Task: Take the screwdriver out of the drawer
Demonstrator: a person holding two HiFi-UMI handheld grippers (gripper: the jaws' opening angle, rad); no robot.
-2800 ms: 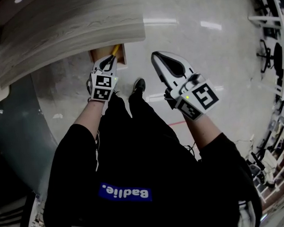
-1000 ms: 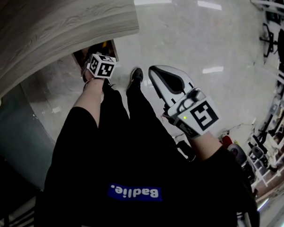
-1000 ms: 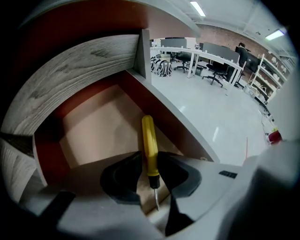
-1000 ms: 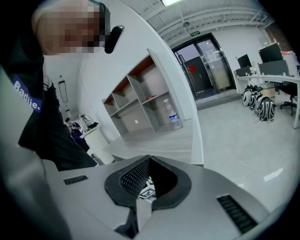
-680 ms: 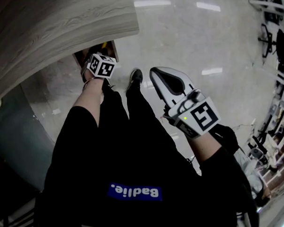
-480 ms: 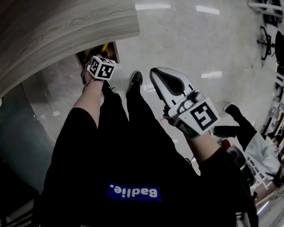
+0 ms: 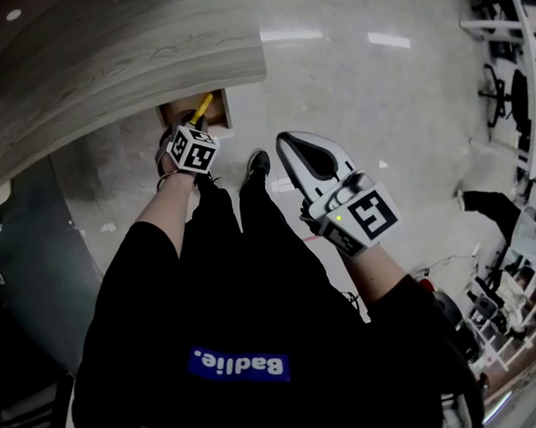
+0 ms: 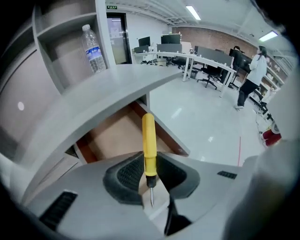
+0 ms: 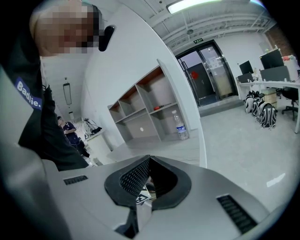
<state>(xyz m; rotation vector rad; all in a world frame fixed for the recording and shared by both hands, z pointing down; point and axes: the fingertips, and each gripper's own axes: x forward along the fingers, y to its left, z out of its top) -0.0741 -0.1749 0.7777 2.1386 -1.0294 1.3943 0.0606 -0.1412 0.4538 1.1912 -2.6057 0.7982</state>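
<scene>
A yellow-handled screwdriver (image 8: 148, 140) stands upright between the pads of my left gripper (image 8: 149, 158), which is shut on the lower end of the handle, the metal tip pointing back toward the camera. The screwdriver hangs above the open wooden drawer (image 8: 110, 138). In the head view the yellow handle (image 7: 201, 105) sticks out beyond the left gripper's marker cube (image 7: 192, 150), over the drawer (image 7: 219, 109). My right gripper (image 7: 284, 144) is held out over the floor to the right, its jaws shut on nothing (image 9: 149, 159).
A grey curved desk top (image 7: 120, 73) overhangs the drawer. A water bottle (image 8: 95, 49) stands on a shelf behind it. The person's shoe (image 7: 259, 163) is on the glossy floor below. Office desks, chairs and another person (image 8: 253, 70) are far off.
My left gripper has risen out of the drawer with the screwdriver, whose yellow handle now shows above the cube. The right gripper has lifted slightly. Someone passed at the right edge.
</scene>
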